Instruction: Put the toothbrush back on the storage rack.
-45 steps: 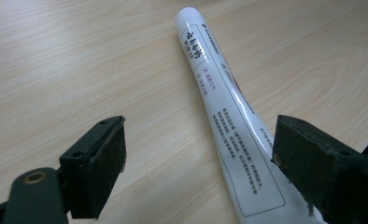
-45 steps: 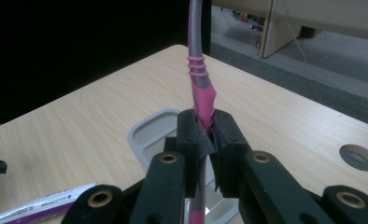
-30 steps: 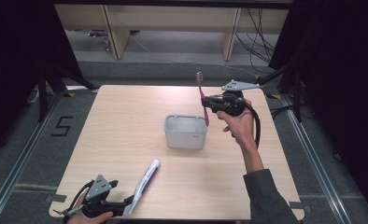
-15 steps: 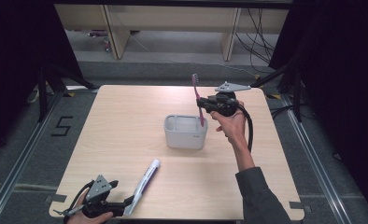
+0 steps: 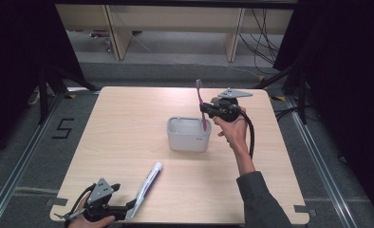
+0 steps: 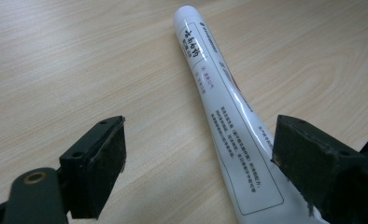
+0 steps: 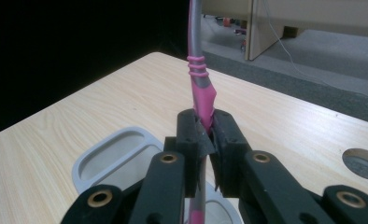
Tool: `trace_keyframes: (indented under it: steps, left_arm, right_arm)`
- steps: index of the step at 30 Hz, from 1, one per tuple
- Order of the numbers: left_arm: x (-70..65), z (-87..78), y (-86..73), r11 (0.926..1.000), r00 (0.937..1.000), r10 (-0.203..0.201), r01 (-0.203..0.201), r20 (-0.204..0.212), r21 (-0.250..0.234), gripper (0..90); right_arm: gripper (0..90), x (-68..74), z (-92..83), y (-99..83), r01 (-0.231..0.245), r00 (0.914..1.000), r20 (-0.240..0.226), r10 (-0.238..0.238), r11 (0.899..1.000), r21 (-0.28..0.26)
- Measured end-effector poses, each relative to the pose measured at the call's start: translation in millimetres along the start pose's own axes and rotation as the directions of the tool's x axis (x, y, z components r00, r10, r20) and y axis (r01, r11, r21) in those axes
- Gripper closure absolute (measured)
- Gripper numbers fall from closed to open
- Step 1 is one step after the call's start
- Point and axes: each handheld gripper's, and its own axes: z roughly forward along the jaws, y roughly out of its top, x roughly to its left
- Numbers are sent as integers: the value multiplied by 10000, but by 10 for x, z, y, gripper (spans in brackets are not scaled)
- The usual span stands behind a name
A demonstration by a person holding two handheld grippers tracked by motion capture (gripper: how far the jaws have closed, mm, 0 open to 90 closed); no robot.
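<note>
Pale wooden worktop, and the right gripper has its jaws clamped on a pink toothbrush, upright, tip down in the grey holder. Left gripper at the near edge, jaws wide open around the white toothpaste tube, which lies flat.

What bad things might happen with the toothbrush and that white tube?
The right gripper pinches the pink toothbrush upright over the grey holder; its lower end might catch the rim and tip the holder. The left gripper is open around the toothpaste tube near the table edge; a nudge might push it off.
</note>
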Motion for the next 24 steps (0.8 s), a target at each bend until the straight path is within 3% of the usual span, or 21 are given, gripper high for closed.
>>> trace_keyframes:
  steps: [5, 6, 8, 14, 17, 21, 22, 24]
  left_arm:
    - [-2, -1, 0, 10000, 10000, 0, 0, 1, 20, 168]
    - [-2, -1, 0, 10000, 10000, -2, 2, 1, 1, 167]
    - [0, -1, 0, 10000, 10000, -6, 6, 0, -8, 167]
    - [-3, 0, 1, 10000, 10000, 4, -4, 1, 26, 168]
    - [-1, 0, 1, 10000, 10000, 5, -5, 6, 21, 168]
    - [-2, 0, 1, 10000, 10000, 8, -8, 4, 35, 168]
    - [7, -8, 2, 9998, 9999, 138, -138, -2, 157, 168]
    - [11, -14, 2, 9995, 9997, 229, -229, 6, 228, 168]
  right_arm:
    - [829, -16, 45, -68, 69, 10000, -6, -69, 9999, -83]
    - [829, -23, 50, -91, 195, 9995, 231, -195, 9998, -29]
    - [828, -21, 63, -115, -98, 9999, 34, 98, 9999, 55]
    - [827, -46, 96, -185, -79, 9999, 93, 79, 10000, 59]
    - [827, -29, 99, -207, -310, 9994, 134, 309, 9995, 105]
    - [827, -54, 120, -250, -141, 9999, 95, 141, 9999, 63]
    - [827, -45, 116, -257, -363, 9992, 152, 361, 9993, 103]
    - [827, -67, 121, -277, -156, 9997, 198, 155, 9999, 55]
